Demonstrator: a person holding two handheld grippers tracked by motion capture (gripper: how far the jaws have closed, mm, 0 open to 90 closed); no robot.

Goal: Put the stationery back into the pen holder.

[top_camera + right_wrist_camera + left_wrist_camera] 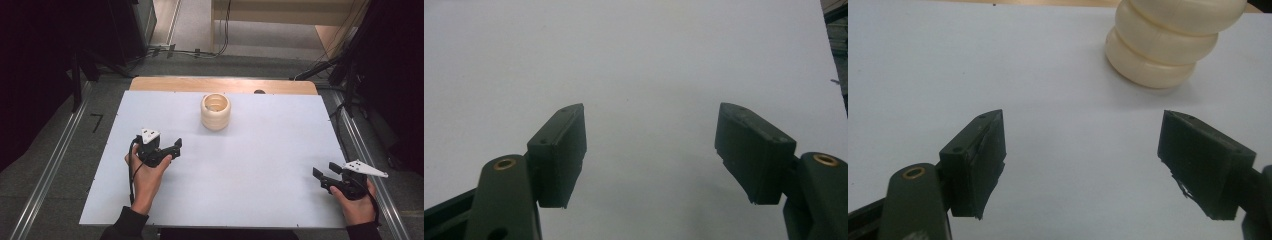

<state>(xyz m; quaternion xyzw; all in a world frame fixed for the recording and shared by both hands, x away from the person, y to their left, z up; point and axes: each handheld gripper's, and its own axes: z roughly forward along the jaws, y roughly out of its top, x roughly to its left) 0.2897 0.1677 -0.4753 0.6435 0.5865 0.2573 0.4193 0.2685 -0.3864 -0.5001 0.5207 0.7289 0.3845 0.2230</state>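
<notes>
A cream ribbed cup-like object stands upright at the back middle of the white table sheet; its top is hollow. In the left gripper view the cream object sits ahead and to the right. My left gripper rests at the left of the sheet, pointing toward the object and well short of it. Its jaws stand open with nothing between them. My right gripper is held near the right front corner, also open and empty, facing bare sheet.
A wooden table edge shows behind the sheet. Metal rails run along the floor on both sides, and cables lie on the floor beyond the table. Dark stands rise at the back right.
</notes>
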